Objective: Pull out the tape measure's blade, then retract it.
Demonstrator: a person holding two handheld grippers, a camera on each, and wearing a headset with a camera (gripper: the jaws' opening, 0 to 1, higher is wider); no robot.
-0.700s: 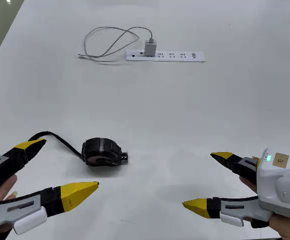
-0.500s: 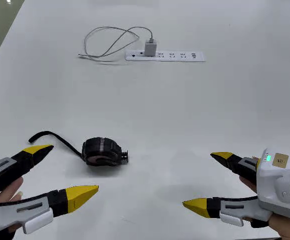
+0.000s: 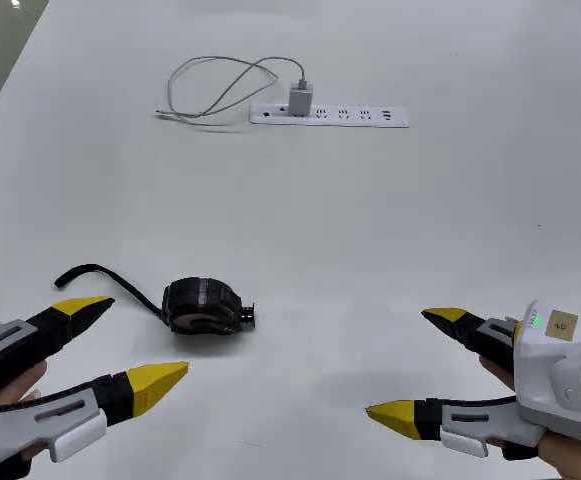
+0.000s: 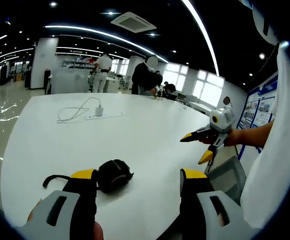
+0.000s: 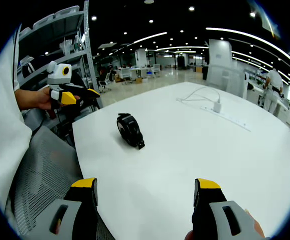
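Note:
A black tape measure (image 3: 203, 306) lies on the white table (image 3: 370, 220), its black wrist strap (image 3: 98, 273) curling off to the left. The same tape measure (image 4: 113, 175) sits just beyond my left jaws, and further off (image 5: 129, 130) in the right gripper view. My left gripper (image 3: 128, 345) is open at the lower left, close to the case, with nothing between its yellow tips. My right gripper (image 3: 428, 365) is open at the lower right, well apart from the case. No blade is drawn out.
A white power strip (image 3: 330, 114) with a plugged charger (image 3: 300, 98) and looped cable (image 3: 215, 85) lies at the far side of the table. In the gripper views, people stand beyond the table and a mesh chair (image 5: 40, 180) is near its edge.
My left gripper has drawn back a little toward the lower left and away from the strap. The tape measure and my right gripper have stayed put.

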